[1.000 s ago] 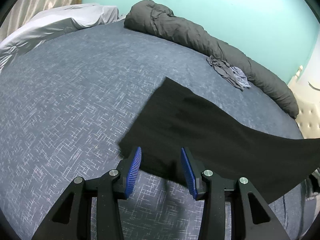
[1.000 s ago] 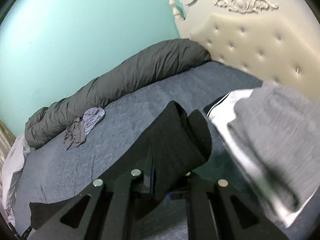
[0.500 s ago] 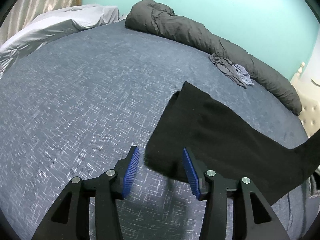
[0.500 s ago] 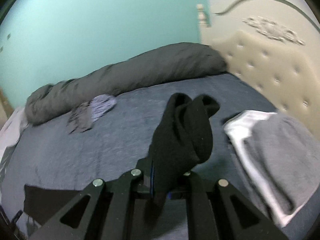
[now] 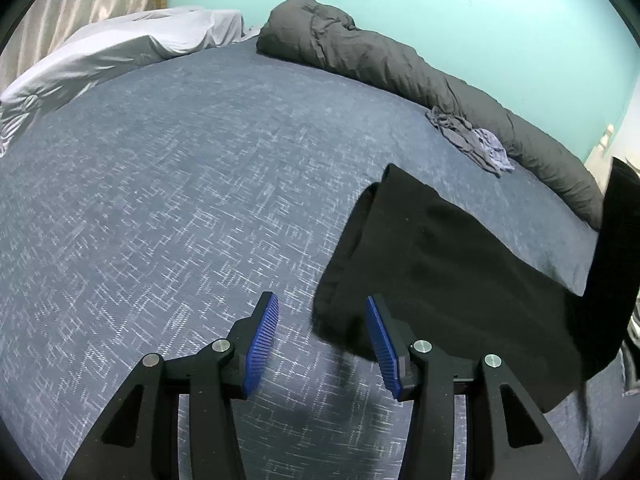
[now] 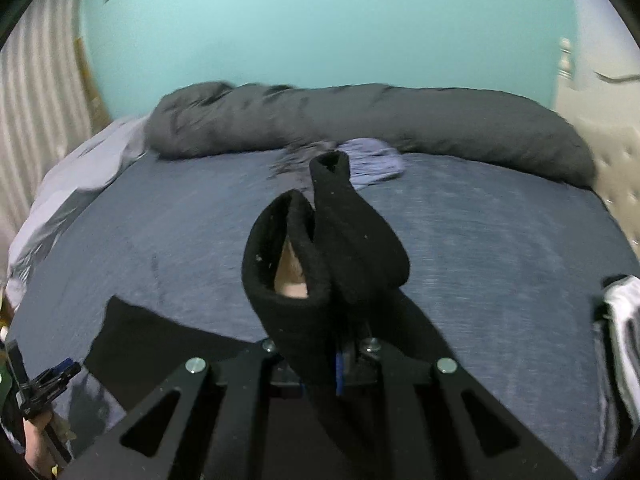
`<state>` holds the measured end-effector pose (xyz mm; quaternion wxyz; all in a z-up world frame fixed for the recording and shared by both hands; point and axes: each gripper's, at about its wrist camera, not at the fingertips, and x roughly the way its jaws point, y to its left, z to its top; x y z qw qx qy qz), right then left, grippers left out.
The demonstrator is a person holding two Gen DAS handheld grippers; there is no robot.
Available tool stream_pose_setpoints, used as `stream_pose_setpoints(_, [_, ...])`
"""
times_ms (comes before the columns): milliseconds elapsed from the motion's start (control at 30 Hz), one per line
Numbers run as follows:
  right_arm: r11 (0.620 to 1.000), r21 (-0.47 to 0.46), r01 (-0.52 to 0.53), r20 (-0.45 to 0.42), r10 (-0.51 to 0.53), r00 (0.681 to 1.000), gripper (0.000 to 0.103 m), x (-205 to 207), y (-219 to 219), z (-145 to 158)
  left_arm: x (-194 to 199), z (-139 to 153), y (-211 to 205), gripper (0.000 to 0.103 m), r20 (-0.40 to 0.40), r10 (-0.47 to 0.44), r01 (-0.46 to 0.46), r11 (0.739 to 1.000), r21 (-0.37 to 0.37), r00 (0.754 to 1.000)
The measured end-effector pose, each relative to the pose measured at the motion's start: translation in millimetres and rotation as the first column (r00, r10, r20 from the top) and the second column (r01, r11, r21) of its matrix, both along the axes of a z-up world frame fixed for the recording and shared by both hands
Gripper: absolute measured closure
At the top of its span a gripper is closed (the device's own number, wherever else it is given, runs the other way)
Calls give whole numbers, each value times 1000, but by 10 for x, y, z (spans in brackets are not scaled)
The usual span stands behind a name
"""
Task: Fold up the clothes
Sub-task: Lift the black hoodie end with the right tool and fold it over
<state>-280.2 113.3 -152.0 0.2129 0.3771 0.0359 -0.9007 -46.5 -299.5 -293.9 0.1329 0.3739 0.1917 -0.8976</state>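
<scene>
A black garment (image 5: 452,280) lies on the blue bedspread (image 5: 180,200), its left edge doubled over. Its near corner sits between the blue pads (image 5: 262,338) of my left gripper (image 5: 326,340), which is open; the pads do not press the cloth. At the right edge the garment rises off the bed in a lifted strip (image 5: 616,248). In the right wrist view my right gripper (image 6: 340,360) is shut on a bunched end of the black garment (image 6: 332,248), which loops up above the fingers. The left gripper (image 6: 50,378) shows at the lower left there.
A rolled dark grey duvet (image 5: 400,64) runs along the teal wall, with a crumpled grey-blue garment (image 5: 472,140) beside it. White bedding (image 5: 112,48) lies far left. Grey and white clothes (image 6: 622,320) sit at the right edge, a cream headboard (image 6: 608,152) behind.
The right gripper has swung left across the bed with the black cloth. The garment's left edge has slid right and doubled over, and its far end has lifted. The left jaws widened slightly.
</scene>
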Motion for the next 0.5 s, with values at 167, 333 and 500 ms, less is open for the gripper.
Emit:
stream_pose_setpoints(167, [994, 3, -113, 11, 113, 994, 95, 145, -772, -106, 38, -27, -126, 53, -4, 16, -16, 1000, 19, 1000])
stream_pose_setpoints(333, [976, 17, -217, 23, 216, 976, 95, 315, -1501, -199, 76, -28, -226, 53, -12, 33, -32, 999, 35, 999])
stream_pose_setpoints(500, [961, 42, -273, 60, 270, 961, 95, 499, -1983, -430, 104, -29, -303, 53, -18, 44, -43, 998, 45, 999])
